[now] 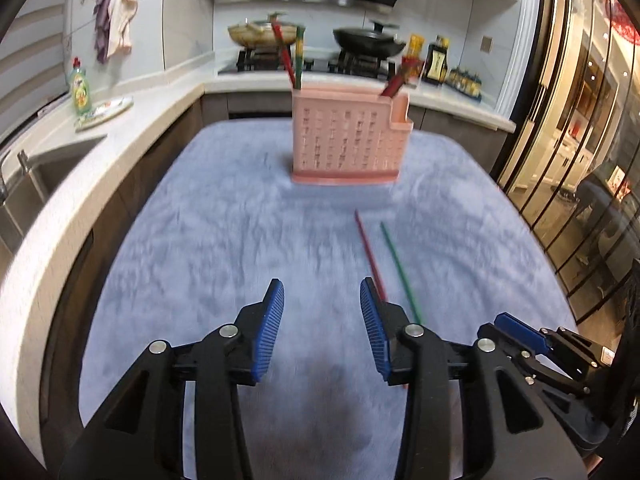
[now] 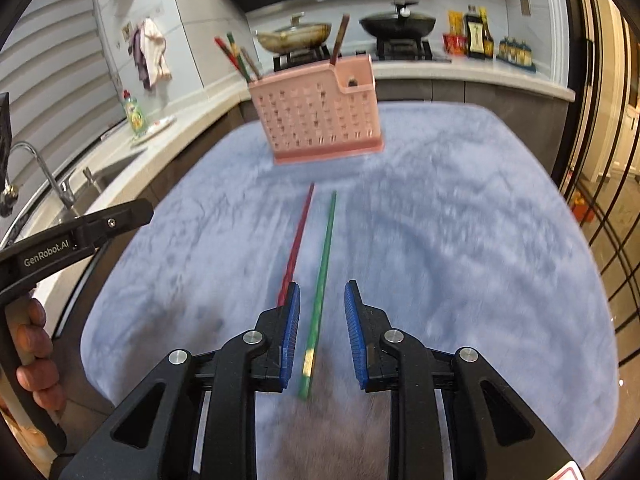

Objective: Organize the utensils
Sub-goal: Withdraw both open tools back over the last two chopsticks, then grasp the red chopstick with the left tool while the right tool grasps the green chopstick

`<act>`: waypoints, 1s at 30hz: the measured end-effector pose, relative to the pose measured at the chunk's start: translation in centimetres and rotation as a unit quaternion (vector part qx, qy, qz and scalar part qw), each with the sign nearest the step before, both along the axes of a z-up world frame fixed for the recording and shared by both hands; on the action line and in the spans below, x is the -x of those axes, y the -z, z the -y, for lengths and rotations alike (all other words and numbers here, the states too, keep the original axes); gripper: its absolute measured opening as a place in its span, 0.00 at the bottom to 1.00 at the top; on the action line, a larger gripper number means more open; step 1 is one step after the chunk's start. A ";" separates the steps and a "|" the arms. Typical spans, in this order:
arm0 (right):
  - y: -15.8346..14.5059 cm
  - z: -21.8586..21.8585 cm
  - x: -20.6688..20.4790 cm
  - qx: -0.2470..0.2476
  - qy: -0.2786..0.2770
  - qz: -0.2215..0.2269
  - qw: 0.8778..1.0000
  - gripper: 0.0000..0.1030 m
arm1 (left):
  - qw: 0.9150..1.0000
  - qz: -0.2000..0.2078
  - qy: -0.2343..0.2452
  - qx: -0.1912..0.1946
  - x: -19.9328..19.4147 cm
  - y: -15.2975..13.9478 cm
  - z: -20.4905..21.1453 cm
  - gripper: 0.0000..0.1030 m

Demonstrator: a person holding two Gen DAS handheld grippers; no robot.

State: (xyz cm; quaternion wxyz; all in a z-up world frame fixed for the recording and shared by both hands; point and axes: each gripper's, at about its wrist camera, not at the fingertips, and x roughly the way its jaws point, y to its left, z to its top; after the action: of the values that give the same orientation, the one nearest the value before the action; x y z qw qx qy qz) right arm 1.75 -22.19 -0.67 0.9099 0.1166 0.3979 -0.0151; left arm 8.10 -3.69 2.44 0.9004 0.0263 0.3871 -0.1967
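A pink slotted utensil holder [image 1: 348,140] [image 2: 320,120] stands on the far part of a blue fuzzy cloth [image 1: 200,240] [image 2: 460,220]. Red and green chopsticks [image 1: 286,56] [image 2: 234,54] stick out of its left end, and a brown one [image 2: 340,40] out of its small right compartment. A red chopstick [image 1: 368,248] [image 2: 298,240] and a green chopstick [image 1: 400,268] [image 2: 324,256] lie side by side on the cloth. My left gripper [image 1: 322,292] is open and empty, left of the red one. My right gripper [image 2: 323,292] is open, with the green chopstick between its jaws, untouched by the pads.
A white counter with a sink [image 2: 108,172], faucet [image 2: 44,176] and dish soap bottle [image 1: 80,88] runs along the left. Behind the holder is a stove with two pans [image 1: 368,38] and sauce bottles [image 2: 476,36]. Glass doors [image 1: 580,160] stand at the right. A hand [image 2: 36,356] holds the left gripper.
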 end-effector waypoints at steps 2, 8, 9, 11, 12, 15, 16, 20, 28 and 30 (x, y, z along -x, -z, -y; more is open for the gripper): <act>1.4 -0.6 0.2 0.000 -0.004 -0.014 1.000 0.22 | 1.000 -0.014 0.000 -0.004 0.4 1.1 -0.2 0.37; 3.8 -1.4 0.5 -0.004 -0.007 -0.038 0.999 0.22 | 0.999 -0.033 0.003 -0.012 1.3 3.1 -0.4 0.37; 4.0 -1.5 0.5 -0.005 -0.007 -0.041 0.999 0.22 | 0.999 -0.036 0.003 -0.014 1.4 3.3 -0.4 0.37; 4.5 -1.7 0.4 -0.005 -0.008 -0.046 0.999 0.22 | 0.999 -0.042 0.006 -0.016 1.5 3.8 -0.3 0.37; 4.8 -1.9 0.4 -0.003 -0.008 -0.049 0.999 0.22 | 0.999 -0.046 0.007 -0.018 1.6 4.1 -0.3 0.37; 5.4 -2.0 0.2 0.003 -0.009 -0.055 0.998 0.22 | 0.998 -0.053 0.011 -0.021 1.9 4.6 0.1 0.42; 5.6 -2.0 0.1 0.005 -0.010 -0.058 0.998 0.22 | 0.998 -0.054 0.012 -0.022 1.9 4.8 0.2 0.43; 5.8 -1.7 0.2 0.008 -0.004 -0.058 0.998 0.17 | 0.998 -0.061 0.019 -0.026 2.0 5.3 0.7 0.45; 5.7 0.2 1.2 0.004 0.027 -0.054 0.998 0.06 | 0.996 -0.073 0.042 -0.035 2.1 6.5 2.9 0.52; 5.7 1.0 1.7 -0.002 0.037 -0.054 0.998 0.06 | 0.995 -0.075 0.048 -0.037 2.2 6.8 3.6 0.52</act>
State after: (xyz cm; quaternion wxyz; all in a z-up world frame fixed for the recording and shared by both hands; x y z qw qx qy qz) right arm 0.06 -23.22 -6.40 0.8855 0.1321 0.4422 -0.0539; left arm 5.91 -7.25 -4.38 0.8569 0.0630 0.4588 -0.2264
